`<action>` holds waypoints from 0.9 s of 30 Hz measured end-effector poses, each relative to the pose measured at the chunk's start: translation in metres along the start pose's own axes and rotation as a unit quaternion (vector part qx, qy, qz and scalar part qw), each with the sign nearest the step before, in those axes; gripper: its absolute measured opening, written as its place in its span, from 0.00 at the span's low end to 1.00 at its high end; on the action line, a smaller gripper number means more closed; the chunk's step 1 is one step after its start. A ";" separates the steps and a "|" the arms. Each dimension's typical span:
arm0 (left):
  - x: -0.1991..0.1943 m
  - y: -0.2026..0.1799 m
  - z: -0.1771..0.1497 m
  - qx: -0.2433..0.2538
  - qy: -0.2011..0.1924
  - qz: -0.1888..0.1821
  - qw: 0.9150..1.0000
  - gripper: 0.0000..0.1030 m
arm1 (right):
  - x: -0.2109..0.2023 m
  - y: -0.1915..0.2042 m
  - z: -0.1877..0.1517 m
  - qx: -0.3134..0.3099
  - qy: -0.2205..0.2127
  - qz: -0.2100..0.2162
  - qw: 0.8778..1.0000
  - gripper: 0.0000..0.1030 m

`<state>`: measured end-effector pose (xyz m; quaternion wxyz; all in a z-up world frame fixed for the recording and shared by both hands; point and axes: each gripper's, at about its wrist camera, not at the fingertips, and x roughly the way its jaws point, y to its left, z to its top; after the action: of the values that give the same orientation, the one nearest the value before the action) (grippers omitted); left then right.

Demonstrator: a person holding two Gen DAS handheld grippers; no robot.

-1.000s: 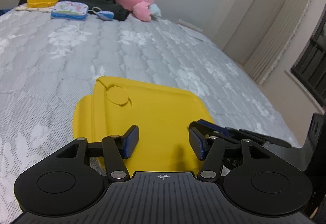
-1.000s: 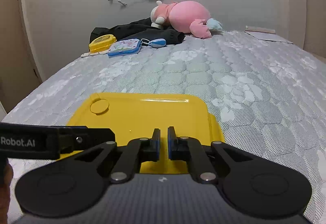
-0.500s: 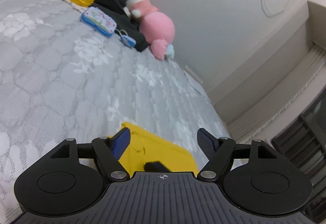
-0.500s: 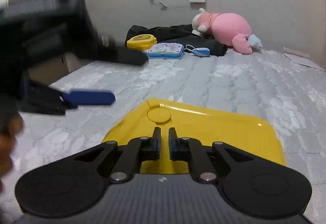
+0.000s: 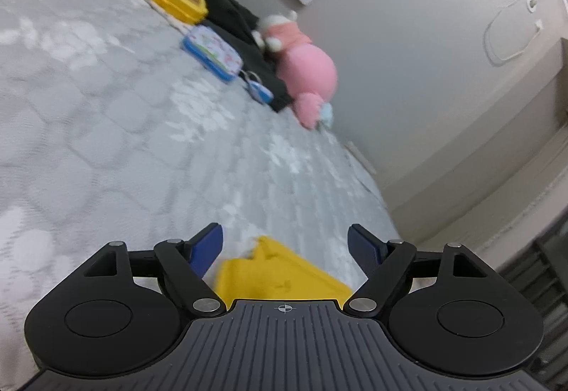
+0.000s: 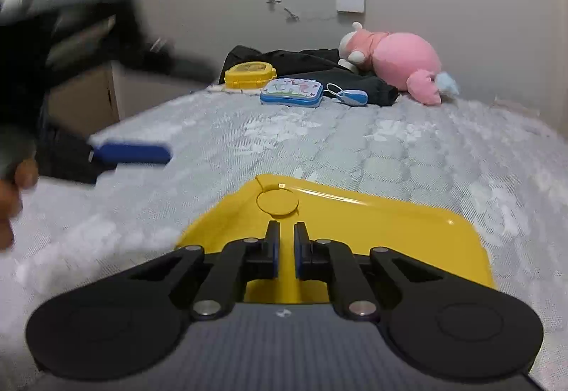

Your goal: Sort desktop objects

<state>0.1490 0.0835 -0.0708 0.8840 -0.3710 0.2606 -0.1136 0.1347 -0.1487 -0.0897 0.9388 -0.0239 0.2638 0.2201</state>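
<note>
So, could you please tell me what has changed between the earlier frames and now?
The left gripper has swung off the yellow tray toward its left side, rolling as it went; its jaws are opening with nothing between them. The right gripper stays shut over the tray. The yellow box, blue tin and pink plush have not moved.

No lettering can be read anywhere: the blue tin [image 6: 291, 92] carries a printed pattern and the small yellow case [image 6: 250, 74] a lid marking, perhaps words, but both are too small and blurred.
</note>
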 end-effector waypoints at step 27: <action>-0.070 -0.081 -0.118 0.219 0.070 0.168 0.959 1.00 | -0.153 -0.026 -0.042 0.184 0.110 -0.156 0.964 0.96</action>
<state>0.0254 -0.0157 -0.0555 0.9295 -0.1103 0.3492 -0.0440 0.0084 -0.2398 -0.0502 0.9151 0.0841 0.3941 0.0149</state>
